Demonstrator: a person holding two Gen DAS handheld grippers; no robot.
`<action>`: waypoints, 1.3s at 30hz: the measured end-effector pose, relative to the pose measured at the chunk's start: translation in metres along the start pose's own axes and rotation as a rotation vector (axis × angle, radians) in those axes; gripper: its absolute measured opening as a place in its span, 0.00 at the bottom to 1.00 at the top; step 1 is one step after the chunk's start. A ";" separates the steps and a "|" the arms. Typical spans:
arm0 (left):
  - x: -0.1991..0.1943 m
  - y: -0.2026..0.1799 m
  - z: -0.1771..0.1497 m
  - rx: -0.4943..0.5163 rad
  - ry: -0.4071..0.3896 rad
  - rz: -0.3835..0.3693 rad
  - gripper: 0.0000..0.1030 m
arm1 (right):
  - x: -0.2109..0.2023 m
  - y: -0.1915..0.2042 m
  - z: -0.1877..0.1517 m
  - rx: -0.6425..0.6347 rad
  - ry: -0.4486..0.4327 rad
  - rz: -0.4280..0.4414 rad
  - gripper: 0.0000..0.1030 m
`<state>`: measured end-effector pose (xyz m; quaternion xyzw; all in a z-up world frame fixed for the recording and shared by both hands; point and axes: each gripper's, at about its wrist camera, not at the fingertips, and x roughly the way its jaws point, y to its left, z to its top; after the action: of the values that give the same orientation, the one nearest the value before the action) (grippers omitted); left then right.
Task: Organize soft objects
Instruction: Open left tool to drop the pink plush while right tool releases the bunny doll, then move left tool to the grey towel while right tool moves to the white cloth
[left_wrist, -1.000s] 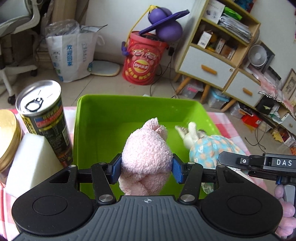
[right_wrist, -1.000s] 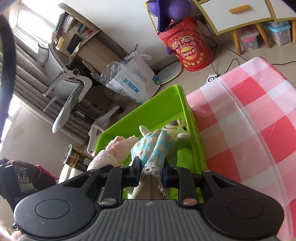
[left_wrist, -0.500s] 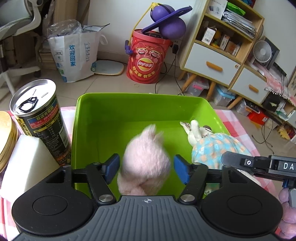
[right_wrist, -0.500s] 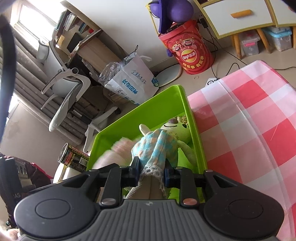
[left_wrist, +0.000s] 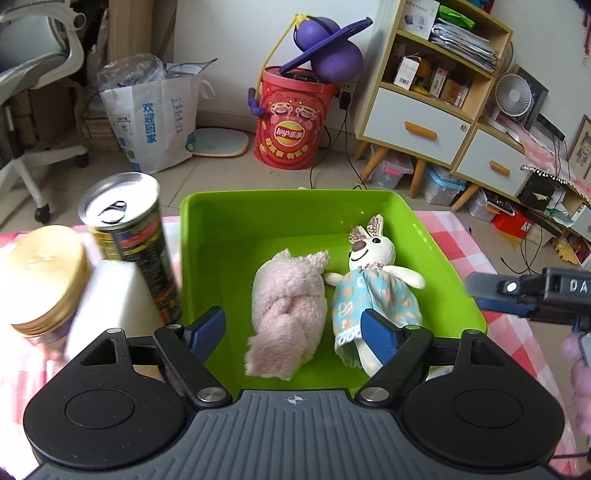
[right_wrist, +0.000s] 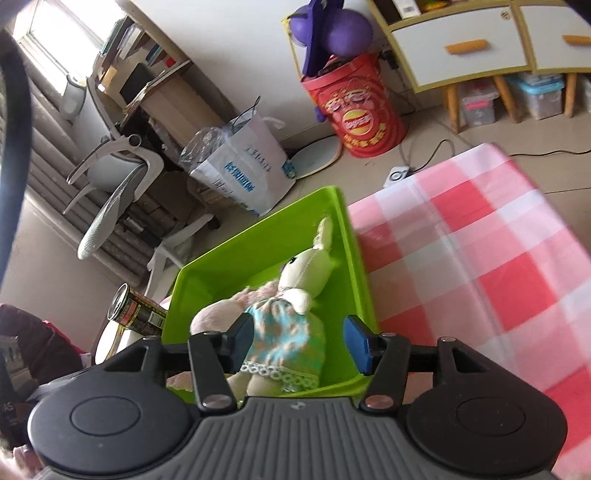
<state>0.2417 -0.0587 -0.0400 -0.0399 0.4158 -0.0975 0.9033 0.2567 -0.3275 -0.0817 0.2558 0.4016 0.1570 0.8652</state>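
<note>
Left gripper (left_wrist: 293, 326): jaws spread wide and opening further, pads clear of any object. In the left wrist view the pink plush toy (left_wrist: 286, 314) lies between the two blue pads, untouched, on the floor of the green bin (left_wrist: 207, 236) at centre frame.

Right gripper (right_wrist: 298, 341): jaws apart and opening. In the right wrist view the rabbit doll (right_wrist: 291, 314), in a blue patterned dress, lies between the pads; neither pad presses on it.

Both soft toys lie side by side inside the bin, the doll to the right of the plush toy in the left wrist view, one doll arm touching it. The doll lies face up, ears toward the far wall of the bin.

The bin sits on a red-and-white checked tablecloth (right_wrist: 480, 266). At the left of the left wrist view, just outside the bin wall, stand a ring-pull can (left_wrist: 129, 240), a white block (left_wrist: 114, 302) and a gold-lidded jar (left_wrist: 44, 273).

On the floor beyond, upper centre, stands a red snack bucket (left_wrist: 291, 125).
</note>
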 end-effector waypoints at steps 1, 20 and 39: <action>-0.005 0.001 0.000 -0.001 -0.004 0.002 0.77 | -0.006 0.000 0.000 -0.003 -0.004 -0.010 0.27; -0.115 0.044 -0.055 -0.069 -0.075 0.027 0.89 | -0.101 0.038 -0.045 -0.086 -0.020 -0.124 0.53; -0.128 0.065 -0.141 -0.076 -0.050 0.082 0.95 | -0.102 0.075 -0.141 -0.235 0.011 -0.144 0.64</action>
<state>0.0620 0.0328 -0.0466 -0.0595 0.3978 -0.0436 0.9145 0.0782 -0.2701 -0.0540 0.1221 0.4026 0.1421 0.8960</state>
